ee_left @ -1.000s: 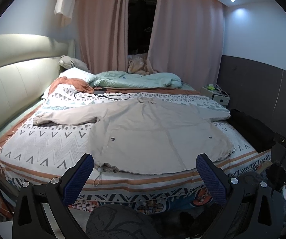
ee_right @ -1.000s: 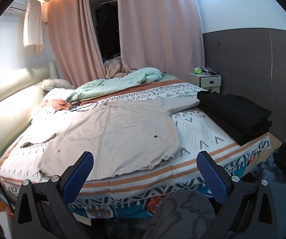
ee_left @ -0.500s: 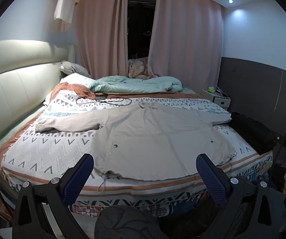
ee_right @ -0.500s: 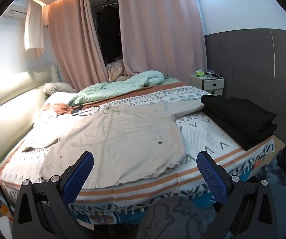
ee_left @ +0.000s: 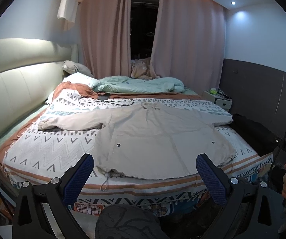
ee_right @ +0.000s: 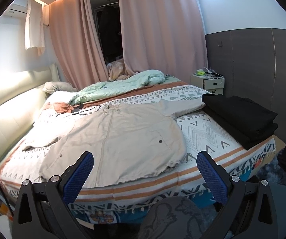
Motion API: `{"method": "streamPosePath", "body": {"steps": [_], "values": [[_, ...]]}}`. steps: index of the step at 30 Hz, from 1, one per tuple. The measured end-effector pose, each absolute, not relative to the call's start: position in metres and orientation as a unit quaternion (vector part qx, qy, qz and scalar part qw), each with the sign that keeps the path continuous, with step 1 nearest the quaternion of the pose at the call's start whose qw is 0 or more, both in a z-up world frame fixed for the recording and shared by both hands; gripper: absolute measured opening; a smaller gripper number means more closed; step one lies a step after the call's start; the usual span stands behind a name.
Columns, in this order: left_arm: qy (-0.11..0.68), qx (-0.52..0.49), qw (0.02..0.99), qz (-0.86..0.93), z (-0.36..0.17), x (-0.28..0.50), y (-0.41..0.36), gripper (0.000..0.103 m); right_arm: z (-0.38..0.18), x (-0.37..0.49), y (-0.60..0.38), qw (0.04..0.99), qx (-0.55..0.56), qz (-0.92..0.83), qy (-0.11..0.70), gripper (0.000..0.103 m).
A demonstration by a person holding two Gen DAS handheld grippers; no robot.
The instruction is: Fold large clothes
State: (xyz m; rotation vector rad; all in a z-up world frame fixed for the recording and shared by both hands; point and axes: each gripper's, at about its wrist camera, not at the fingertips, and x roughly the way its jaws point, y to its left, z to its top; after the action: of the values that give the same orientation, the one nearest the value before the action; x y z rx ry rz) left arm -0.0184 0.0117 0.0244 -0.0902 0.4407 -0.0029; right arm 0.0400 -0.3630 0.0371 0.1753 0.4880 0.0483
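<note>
Left wrist view: a beige jacket (ee_left: 159,137) is seen spread flat across the middle of the frame on a patterned bedspread (ee_left: 49,149), both sleeves stretched out to left and right, its hem near the bed's lower edge. The left gripper (ee_left: 144,176) is held released at the bottom of the frame, its 2 blue pads (ee_left: 79,177) wide apart and clear of the cloth. From the right wrist view, the right gripper (ee_right: 145,176) is likewise spread wide, grasping nothing. A stack of folded black clothes (ee_right: 242,117) is seen at centre right, on the bed's corner. A mint duvet (ee_right: 123,83) is bunched at upper centre.
</note>
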Motion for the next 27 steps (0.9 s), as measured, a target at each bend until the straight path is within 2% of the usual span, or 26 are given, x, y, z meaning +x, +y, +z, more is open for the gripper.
{"method": "streamPosePath", "body": {"steps": [13, 27], "values": [[0.224, -0.045, 0.974, 0.013, 0.022, -0.028, 0.020, 0.103, 0.030, 0.040, -0.358, 0.963, 0.082, 0.031, 0.254, 0.103], [0.236, -0.049, 0.969, 0.050, 0.022, 0.012, 0.045, 0.103, 0.027, 0.091, -0.328, 0.963, 0.070, 0.064, 0.252, 0.103]]}}
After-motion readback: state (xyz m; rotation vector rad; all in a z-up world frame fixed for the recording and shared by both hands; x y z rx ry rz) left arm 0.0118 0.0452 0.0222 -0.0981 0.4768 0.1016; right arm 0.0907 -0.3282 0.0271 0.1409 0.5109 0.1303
